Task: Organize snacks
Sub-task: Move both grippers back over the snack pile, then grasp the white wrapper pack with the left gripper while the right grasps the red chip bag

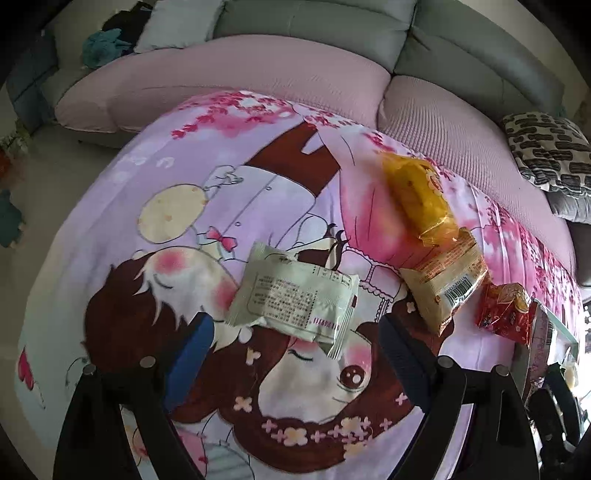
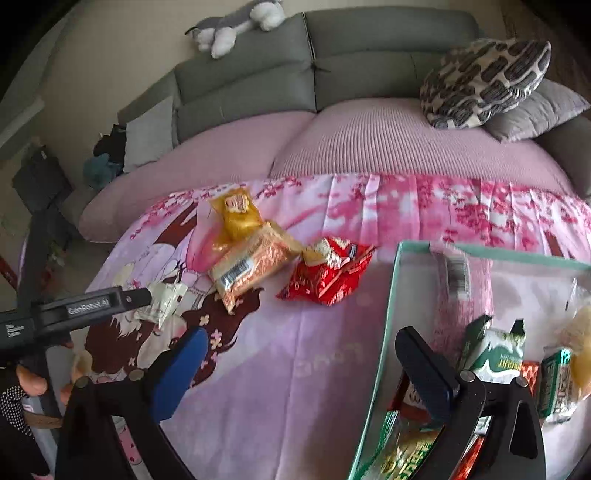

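Note:
A pale green snack packet (image 1: 295,295) lies on the cartoon-print cloth, just ahead of my open left gripper (image 1: 295,336), between its fingers; it also shows in the right wrist view (image 2: 166,299) at that gripper's tip. A yellow packet (image 1: 421,199), a tan packet (image 1: 443,280) and a red packet (image 1: 506,314) lie in a row to the right; they also show in the right wrist view as yellow (image 2: 238,214), tan (image 2: 251,269) and red (image 2: 328,273). My right gripper (image 2: 299,354) is open and empty, over the rim of a clear green-edged box (image 2: 391,291) holding several snacks.
The cloth covers a table in front of a pink-covered grey sofa (image 2: 369,147). Patterned and grey cushions (image 2: 484,81) lie at its right, a plush toy (image 2: 236,26) on its back. The person's hand (image 2: 33,380) holds the left gripper.

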### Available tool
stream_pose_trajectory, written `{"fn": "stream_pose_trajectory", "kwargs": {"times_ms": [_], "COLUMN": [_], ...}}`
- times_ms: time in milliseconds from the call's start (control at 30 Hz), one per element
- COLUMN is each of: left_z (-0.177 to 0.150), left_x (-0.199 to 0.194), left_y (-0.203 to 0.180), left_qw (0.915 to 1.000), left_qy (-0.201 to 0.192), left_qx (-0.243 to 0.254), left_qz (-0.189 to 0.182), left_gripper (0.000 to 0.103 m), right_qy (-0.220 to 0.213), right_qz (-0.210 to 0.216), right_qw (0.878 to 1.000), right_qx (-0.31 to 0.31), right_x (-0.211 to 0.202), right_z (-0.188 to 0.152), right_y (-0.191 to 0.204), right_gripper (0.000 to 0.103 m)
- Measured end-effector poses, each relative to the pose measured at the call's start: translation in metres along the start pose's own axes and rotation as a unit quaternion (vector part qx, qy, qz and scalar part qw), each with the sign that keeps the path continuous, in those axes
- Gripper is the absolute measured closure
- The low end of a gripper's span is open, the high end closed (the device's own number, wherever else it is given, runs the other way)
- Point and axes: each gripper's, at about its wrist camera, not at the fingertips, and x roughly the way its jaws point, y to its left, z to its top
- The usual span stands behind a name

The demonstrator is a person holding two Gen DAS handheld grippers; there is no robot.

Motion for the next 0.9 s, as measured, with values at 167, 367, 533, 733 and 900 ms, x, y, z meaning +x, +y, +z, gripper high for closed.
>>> {"fn": "stream_pose_trajectory", "kwargs": {"times_ms": [167, 367, 533, 733, 900], "left_z": [0.009, 0.011, 0.015, 0.016, 0.016], "left_x": [0.013, 0.032, 0.040, 0.048, 0.050], "left_y": [-0.002, 0.000, -0.006, -0.013, -0.014], "left_qw": [0.9998, 0.9997, 0.9994, 0.9988, 0.9987], "left_qy": [-0.001, 0.012, 0.011, 0.005, 0.002], "left_qx": [0.019, 0.018, 0.033, 0.045, 0.042], "left_qz": [0.003, 0.010, 0.008, 0.021, 0.028], "left_gripper": [0.012, 0.012, 0.012, 0.012, 0.018], "right_qy": [0.011, 0.035, 0.041, 0.047, 0.047], "right_qz": [0.009, 0.003, 0.020, 0.027, 0.016], "right_qw": [1.000, 0.997, 0.994, 0.990, 0.990], "right_qx": [0.028, 0.064, 0.098, 0.129, 0.130], "right_x": [0.014, 0.038, 0.054, 0.068, 0.076], "right_z": [0.008, 0.021, 0.031, 0.041, 0.048], "right_y": [-0.006, -0.013, -0.024, -0.036, -0.039], "right_gripper": [0.000, 0.001, 0.005, 0.013, 0.022]}}
